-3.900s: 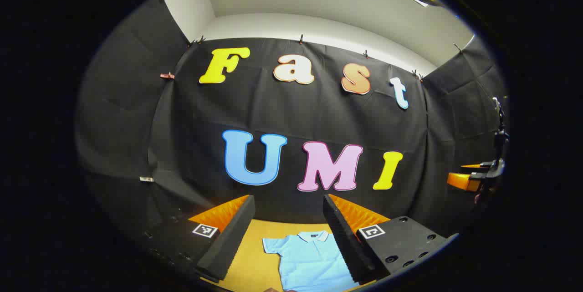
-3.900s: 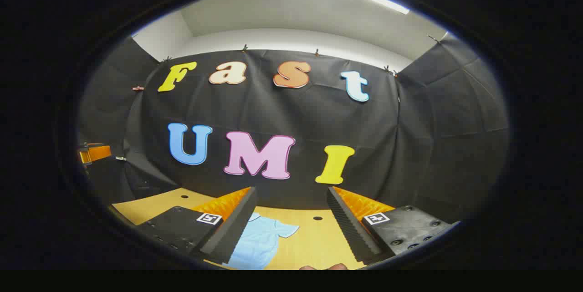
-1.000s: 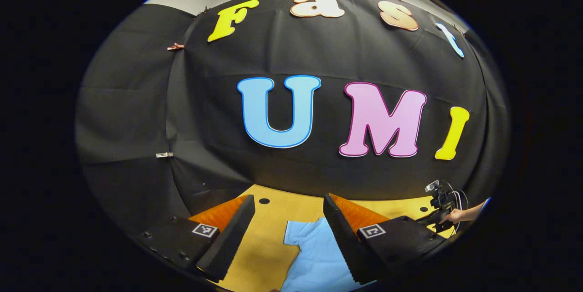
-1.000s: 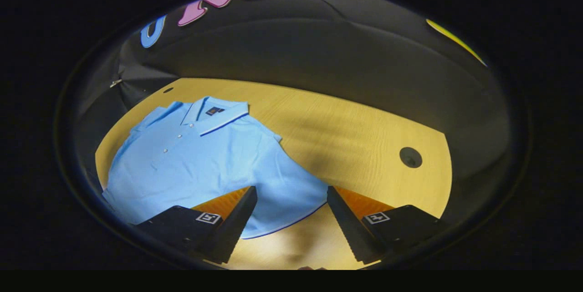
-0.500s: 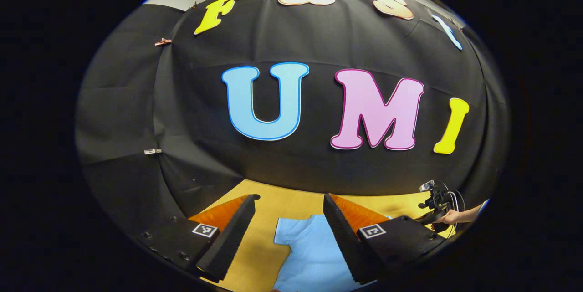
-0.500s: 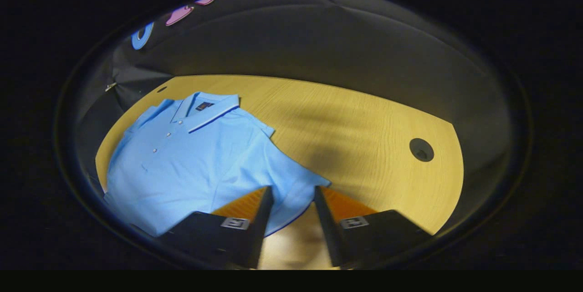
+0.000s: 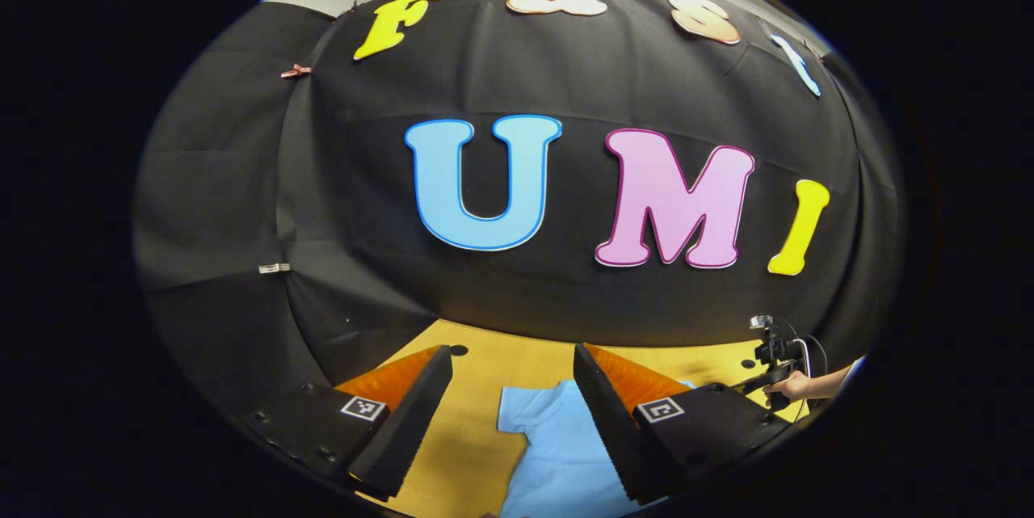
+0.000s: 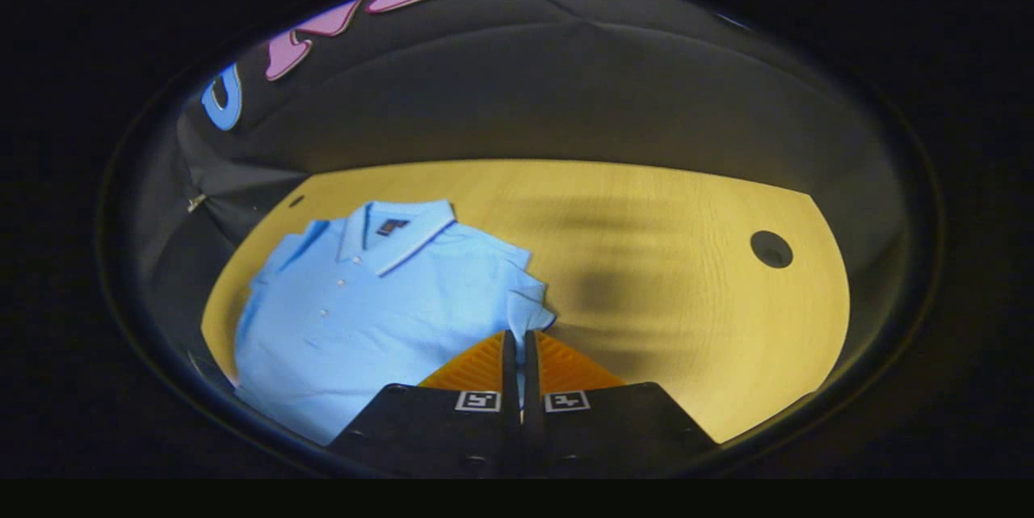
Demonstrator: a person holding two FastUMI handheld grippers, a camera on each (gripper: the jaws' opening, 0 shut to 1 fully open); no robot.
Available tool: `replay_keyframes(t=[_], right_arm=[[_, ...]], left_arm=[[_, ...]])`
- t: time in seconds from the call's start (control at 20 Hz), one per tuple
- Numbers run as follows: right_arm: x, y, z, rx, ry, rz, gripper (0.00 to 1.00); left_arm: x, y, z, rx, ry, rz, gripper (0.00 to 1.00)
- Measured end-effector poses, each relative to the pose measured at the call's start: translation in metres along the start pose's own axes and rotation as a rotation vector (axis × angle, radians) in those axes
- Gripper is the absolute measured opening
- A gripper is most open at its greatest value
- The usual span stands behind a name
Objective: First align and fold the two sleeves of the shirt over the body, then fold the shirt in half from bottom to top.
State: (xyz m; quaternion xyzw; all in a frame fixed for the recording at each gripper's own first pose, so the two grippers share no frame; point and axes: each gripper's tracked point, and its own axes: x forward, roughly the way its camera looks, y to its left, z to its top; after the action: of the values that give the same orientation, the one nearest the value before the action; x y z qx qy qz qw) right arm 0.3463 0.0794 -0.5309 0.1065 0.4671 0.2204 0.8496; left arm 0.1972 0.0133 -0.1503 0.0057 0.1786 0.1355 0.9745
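A light blue polo shirt [image 8: 363,308] lies face up on the wooden table [image 8: 670,259], collar [image 8: 404,235] toward the wall. My right gripper [image 8: 519,336] is shut on the edge of the sleeve [image 8: 529,304] nearest it, and that sleeve is gathered up off the table. In the left gripper view, the shirt's other sleeve [image 7: 525,417] and part of the body [image 7: 565,461] lie below and between the fingers of my left gripper [image 7: 510,352], which is open, holds nothing and hangs above the table. A hand [image 7: 796,385] holding the other gripper shows at the far right.
The black cloth wall [image 7: 517,292] closes the table's far side. A round cable hole [image 8: 770,249] sits in the tabletop right of the shirt, and a smaller hole [image 7: 458,350] lies near the wall. Bare wood [image 8: 687,316] stretches right of the shirt.
My right gripper went from open around the sleeve edge to shut on it, and the sleeve has bunched up toward the body. The left gripper has barely shifted.
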Motion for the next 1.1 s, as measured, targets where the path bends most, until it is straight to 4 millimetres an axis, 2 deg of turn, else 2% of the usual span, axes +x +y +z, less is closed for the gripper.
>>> replay_keyframes(t=[0.05, 0.15, 0.25, 0.3, 0.35, 0.4, 0.45, 0.5, 0.55, 0.6, 0.65, 0.7, 0.75, 0.8, 0.85, 1.0, 1.05, 1.1], right_arm=[[-0.004, 0.017, 0.006, 0.007, -0.018, 0.022, 0.0], [-0.006, 0.04, 0.004, -0.032, -0.015, 0.022, 0.08], [0.0, 0.055, -0.005, -0.08, 0.014, 0.01, 0.05], [0.006, 0.055, -0.011, -0.107, 0.028, -0.016, 0.05], [0.013, 0.054, -0.017, -0.128, 0.039, -0.036, 0.0], [0.017, 0.06, -0.028, -0.125, 0.068, -0.029, 0.05], [0.018, 0.064, -0.037, -0.119, 0.102, -0.023, 0.05], [0.017, 0.068, -0.042, -0.119, 0.119, -0.007, 0.27], [0.014, 0.068, -0.043, -0.135, 0.113, -0.006, 0.41], [0.009, 0.071, -0.04, -0.153, 0.099, -0.005, 0.56], [0.002, 0.074, -0.039, -0.166, 0.082, -0.005, 0.66], [-0.009, 0.079, -0.032, -0.167, 0.055, 0.002, 0.83], [-0.023, 0.084, -0.026, -0.152, 0.021, 0.005, 0.91], [-0.037, 0.092, -0.024, -0.126, -0.008, 0.019, 0.95], [-0.054, 0.1, -0.022, -0.098, -0.039, 0.036, 0.94], [-0.103, 0.106, -0.026, -0.014, -0.109, 0.055, 0.96], [-0.119, 0.104, -0.03, 0.02, -0.124, 0.055, 0.96], [-0.132, 0.099, -0.032, 0.056, -0.149, 0.048, 0.89]], left_arm=[[-0.003, 0.01, 0.0, -0.012, -0.001, 0.001, 0.98], [-0.006, 0.03, -0.003, -0.025, 0.003, 0.008, 0.97], [-0.009, 0.047, -0.008, -0.026, 0.012, 0.016, 0.97], [-0.009, 0.055, -0.01, -0.027, 0.018, 0.019, 0.97], [-0.008, 0.062, -0.015, -0.028, 0.025, 0.018, 0.97], [-0.006, 0.065, -0.022, -0.031, 0.045, 0.015, 0.97], [-0.002, 0.068, -0.032, -0.039, 0.069, 0.004, 0.97], [0.004, 0.068, -0.042, -0.059, 0.1, -0.012, 0.97], [0.011, 0.067, -0.054, -0.083, 0.136, -0.03, 0.97], [0.02, 0.065, -0.065, -0.102, 0.162, -0.046, 0.97], [0.033, 0.06, -0.076, -0.107, 0.19, -0.063, 0.97], [0.045, 0.057, -0.085, -0.1, 0.209, -0.076, 0.97], [0.061, 0.052, -0.096, -0.085, 0.222, -0.097, 0.97], [0.076, 0.046, -0.105, -0.075, 0.235, -0.125, 0.97], [0.093, 0.038, -0.114, -0.069, 0.248, -0.158, 0.97], [0.154, 0.03, -0.156, -0.049, 0.33, -0.191, 0.98], [0.175, 0.025, -0.169, -0.053, 0.362, -0.204, 0.98], [0.194, 0.017, -0.178, -0.049, 0.377, -0.222, 0.97]])
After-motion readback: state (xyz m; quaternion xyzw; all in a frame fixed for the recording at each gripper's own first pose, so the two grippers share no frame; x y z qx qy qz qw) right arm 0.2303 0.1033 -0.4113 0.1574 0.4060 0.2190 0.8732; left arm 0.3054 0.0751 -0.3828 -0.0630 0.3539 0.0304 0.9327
